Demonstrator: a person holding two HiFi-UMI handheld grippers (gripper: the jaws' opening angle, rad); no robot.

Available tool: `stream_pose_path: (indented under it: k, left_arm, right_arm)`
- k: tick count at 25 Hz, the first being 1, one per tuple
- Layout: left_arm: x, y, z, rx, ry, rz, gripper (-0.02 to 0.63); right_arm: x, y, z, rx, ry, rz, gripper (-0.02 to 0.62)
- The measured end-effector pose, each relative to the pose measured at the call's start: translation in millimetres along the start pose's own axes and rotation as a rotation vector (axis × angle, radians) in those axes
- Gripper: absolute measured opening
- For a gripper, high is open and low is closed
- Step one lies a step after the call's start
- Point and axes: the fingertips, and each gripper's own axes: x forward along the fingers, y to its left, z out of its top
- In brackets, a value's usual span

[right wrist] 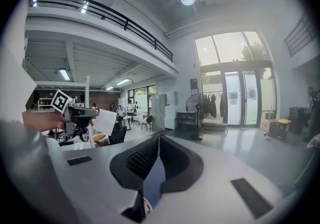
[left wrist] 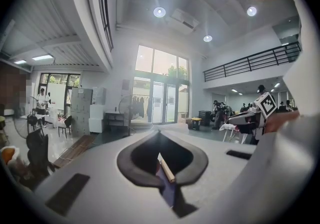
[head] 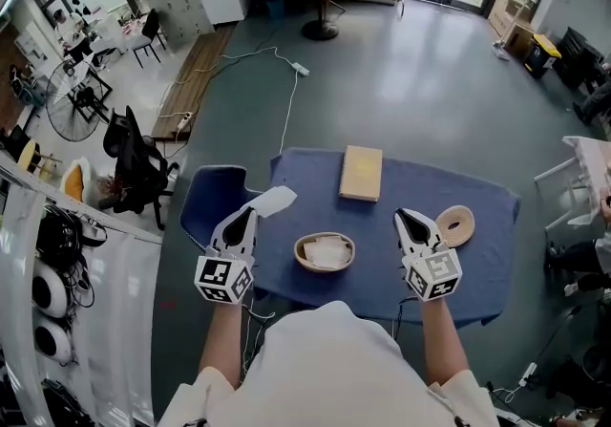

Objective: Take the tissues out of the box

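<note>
A flat tan tissue box (head: 360, 173) lies at the far side of the blue-covered table (head: 487, 253). Nearer me stands a small wooden bowl (head: 325, 251) with white tissues in it. My left gripper (head: 250, 215) hovers left of the bowl, shut on a white tissue (head: 273, 201) that sticks out past its tips. The right gripper view shows that tissue (right wrist: 102, 123) in the left gripper (right wrist: 75, 113). My right gripper (head: 410, 222) hangs right of the bowl, shut with nothing in it. In their own views the left gripper (left wrist: 160, 135) and right gripper (right wrist: 159, 140) have jaws that meet.
A wooden ring (head: 456, 225) lies on the table right of my right gripper. A blue chair (head: 208, 198) stands at the table's left edge, a black office chair (head: 134, 162) farther left. A cable (head: 286, 110) and a fan stand (head: 320, 29) are on the floor beyond.
</note>
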Motion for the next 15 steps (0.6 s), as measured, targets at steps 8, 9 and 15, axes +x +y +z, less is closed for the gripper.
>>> stream_pose_path:
  k: [8, 9, 15]
  left_arm:
    - [-0.8, -3.9, 0.9, -0.024, -0.013, -0.009, 0.005]
    - [-0.6, -4.5, 1.0, -0.024, -0.013, -0.01, 0.005]
    - [-0.3, -4.2, -0.2, -0.028, -0.015, -0.017, 0.005]
  right_arm:
    - [-9.3, -2.2, 5.4, -0.014, -0.025, -0.015, 0.034]
    - [-9.6, -2.4, 5.1, -0.012, -0.025, -0.016, 0.035]
    - [-7.7, 1.1, 7.0, -0.016, -0.026, -0.011, 0.035]
